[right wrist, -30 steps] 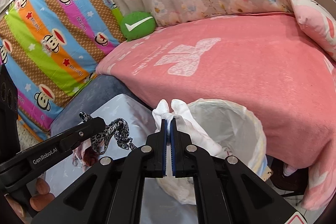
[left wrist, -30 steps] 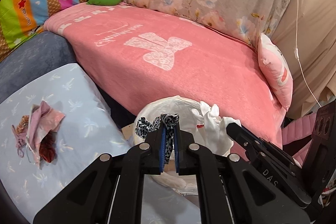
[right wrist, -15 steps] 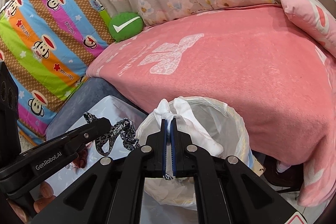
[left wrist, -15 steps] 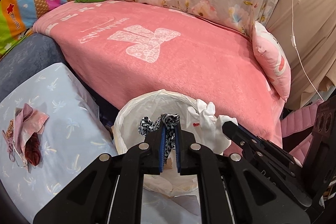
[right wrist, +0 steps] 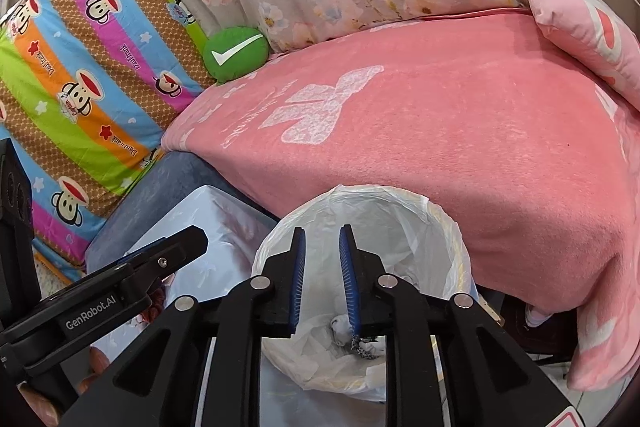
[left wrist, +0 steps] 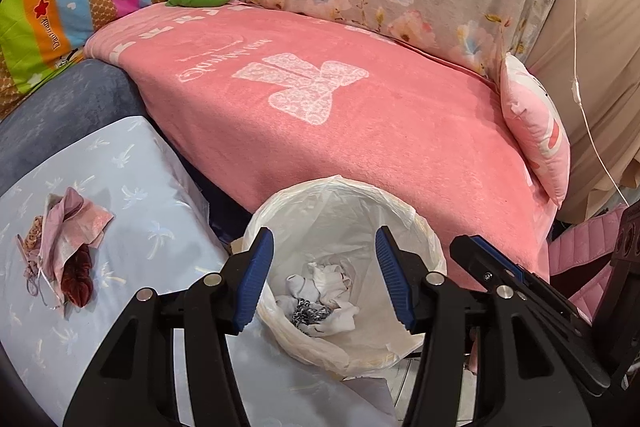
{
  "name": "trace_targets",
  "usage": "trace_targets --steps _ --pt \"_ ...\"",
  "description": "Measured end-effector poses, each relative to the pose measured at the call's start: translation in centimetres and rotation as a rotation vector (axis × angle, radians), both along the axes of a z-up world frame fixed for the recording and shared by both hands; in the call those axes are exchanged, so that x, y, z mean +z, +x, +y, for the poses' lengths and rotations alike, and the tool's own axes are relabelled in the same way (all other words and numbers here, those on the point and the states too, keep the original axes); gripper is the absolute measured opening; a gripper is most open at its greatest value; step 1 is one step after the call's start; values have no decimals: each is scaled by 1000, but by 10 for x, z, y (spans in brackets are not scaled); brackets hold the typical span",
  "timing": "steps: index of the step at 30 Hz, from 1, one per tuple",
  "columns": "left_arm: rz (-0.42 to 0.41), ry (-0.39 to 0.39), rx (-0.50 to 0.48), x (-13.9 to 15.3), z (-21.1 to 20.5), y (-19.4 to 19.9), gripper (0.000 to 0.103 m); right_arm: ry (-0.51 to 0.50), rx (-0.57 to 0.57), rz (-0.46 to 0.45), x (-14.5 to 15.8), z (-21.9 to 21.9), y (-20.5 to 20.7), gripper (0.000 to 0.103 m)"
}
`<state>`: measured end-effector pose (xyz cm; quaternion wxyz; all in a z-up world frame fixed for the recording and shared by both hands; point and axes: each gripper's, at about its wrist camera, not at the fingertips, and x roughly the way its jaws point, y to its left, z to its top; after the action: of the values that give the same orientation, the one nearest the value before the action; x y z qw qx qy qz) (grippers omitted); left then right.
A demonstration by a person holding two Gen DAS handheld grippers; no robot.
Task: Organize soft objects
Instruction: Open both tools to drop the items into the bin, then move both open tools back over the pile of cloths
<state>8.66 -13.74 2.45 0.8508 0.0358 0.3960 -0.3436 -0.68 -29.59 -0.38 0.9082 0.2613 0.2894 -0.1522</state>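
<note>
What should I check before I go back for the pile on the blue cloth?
1. Left hand-held gripper open, empty: ok.
2. Right hand-held gripper open, empty: ok.
3. White cloth and leopard-print strip inside the lined bin: ok.
4. Nothing snagged on the pads: ok on the left; right cannot tell.
5. Pile on the blue cloth unobstructed: ok.

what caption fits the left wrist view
Open left gripper above white bag-lined bin holding white cloth and leopard-print strap.
</note>
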Motion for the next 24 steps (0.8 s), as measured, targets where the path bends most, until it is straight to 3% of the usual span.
trace_targets --steps 24 --pt "13 -37 138 -2 70 17 51 -46 146 31 4 70 35 21"
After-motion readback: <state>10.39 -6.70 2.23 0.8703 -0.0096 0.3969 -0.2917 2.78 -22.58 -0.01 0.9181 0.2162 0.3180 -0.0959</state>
